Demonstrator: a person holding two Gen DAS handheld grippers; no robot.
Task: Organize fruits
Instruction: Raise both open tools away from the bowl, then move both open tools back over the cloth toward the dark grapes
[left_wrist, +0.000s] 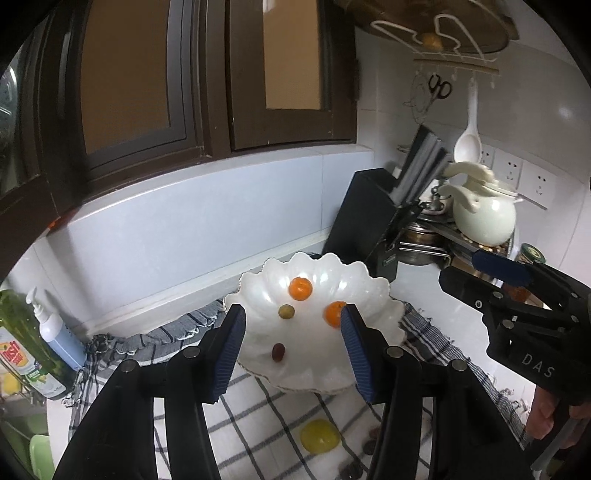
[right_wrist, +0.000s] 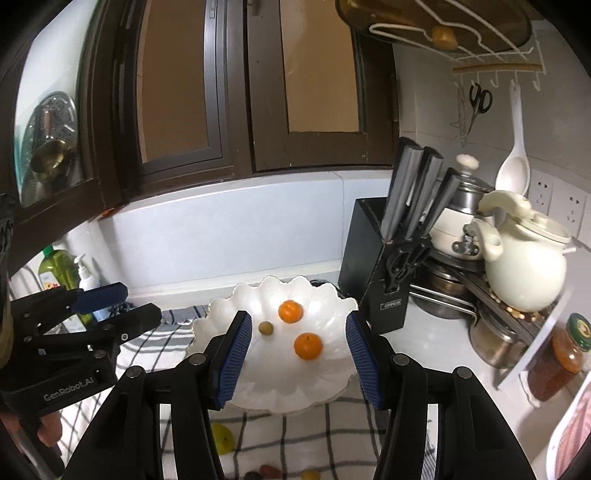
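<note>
Checked cloth (left_wrist: 258, 406) under my scalloped plate (left_wrist: 369, 291); its oranges (left_wrist: 300, 288) lie beyond both grippers' (left_wrist: 293, 328) (right_wrist: 298, 334) spread, empty fingers (left_wrist: 231, 350).

Scalloped plate (left_wrist: 373, 291) — glossy white. Two mandarins (left_wrist: 300, 288) — bright orange. One grape (left_wrist: 286, 311) olive green, another (left_wrist: 278, 352) dark red. Cloth (left_wrist: 266, 417) — white with a dark grid check. Yellow fruit (left_wrist: 320, 435) on the cloth. Knife block (right_wrist: 369, 258) black, handles grey. Teapot (right_wrist: 524, 273) cream. Gripper pads (left_wrist: 231, 354) blue, ribbed.
</note>
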